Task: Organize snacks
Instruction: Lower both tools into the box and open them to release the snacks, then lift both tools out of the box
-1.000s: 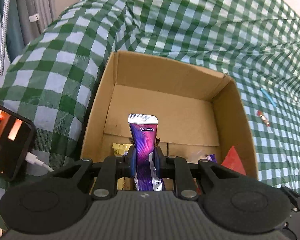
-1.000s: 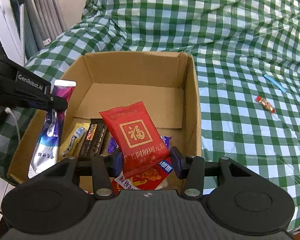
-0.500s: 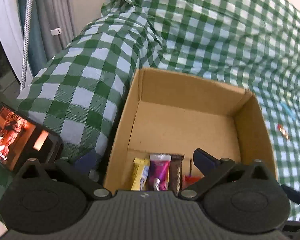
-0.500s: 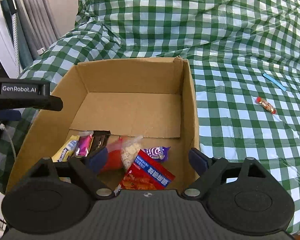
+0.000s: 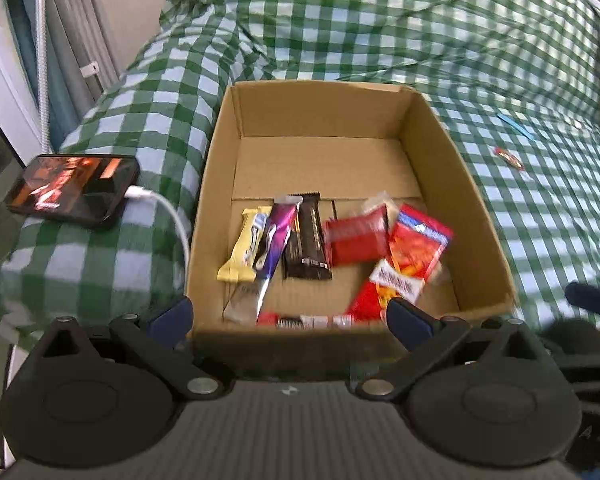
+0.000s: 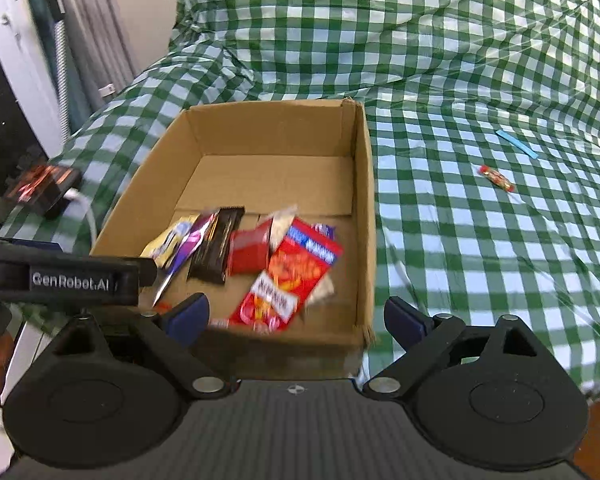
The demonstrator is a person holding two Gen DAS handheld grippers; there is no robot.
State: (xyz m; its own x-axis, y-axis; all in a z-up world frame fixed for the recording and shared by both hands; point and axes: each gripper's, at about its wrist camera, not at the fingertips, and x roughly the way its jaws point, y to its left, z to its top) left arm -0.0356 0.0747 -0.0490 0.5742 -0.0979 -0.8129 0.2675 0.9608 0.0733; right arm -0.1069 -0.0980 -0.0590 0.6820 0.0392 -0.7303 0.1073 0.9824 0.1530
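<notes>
Both tools, left (image 5: 288, 314) and right (image 6: 296, 314), hang spread and empty before the cardboard box's (image 5: 464, 184) near rim.

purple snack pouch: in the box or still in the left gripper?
In the box. The purple pouch lies flat on the cardboard box floor between the yellow bar and dark bar; the left gripper is open, empty.

Surface: green-checked bedspread (image 5: 380, 20) | ahead of tongs: cardboard box (image 5: 476, 216) | left: phone (image 5: 74, 190) | far right: red candy (image 6: 496, 178), blue strip (image 6: 516, 143)
</notes>
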